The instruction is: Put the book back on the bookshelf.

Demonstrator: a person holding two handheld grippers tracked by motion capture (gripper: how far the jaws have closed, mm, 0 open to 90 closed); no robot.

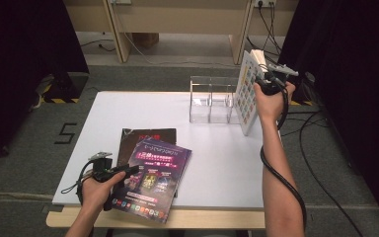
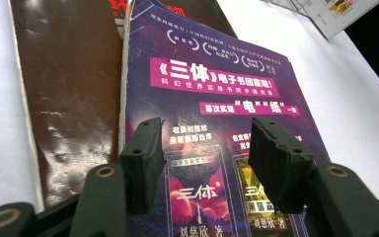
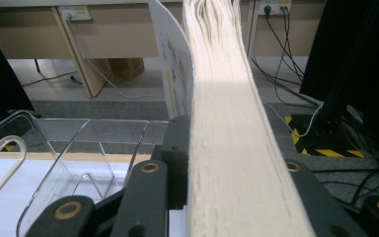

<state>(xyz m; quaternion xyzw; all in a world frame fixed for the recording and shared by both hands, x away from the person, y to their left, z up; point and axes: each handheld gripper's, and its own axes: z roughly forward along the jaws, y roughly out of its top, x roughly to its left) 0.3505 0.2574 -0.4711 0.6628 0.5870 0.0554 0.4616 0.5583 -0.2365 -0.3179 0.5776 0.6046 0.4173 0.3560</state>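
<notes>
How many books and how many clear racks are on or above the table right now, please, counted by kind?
Books: 3 (white book upright in the right gripper; purple book under the left gripper; dark book beneath the purple one)
Clear acrylic rack: 1
Total: 4

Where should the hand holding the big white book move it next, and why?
Probably a little sideways toward the clear plastic file rack, then down into one of its slots. The right gripper is shut on the thick white book with coloured squares on its cover, holding it upright just beside the rack, lower edge near the white table. The rack's slots look free.
</notes>
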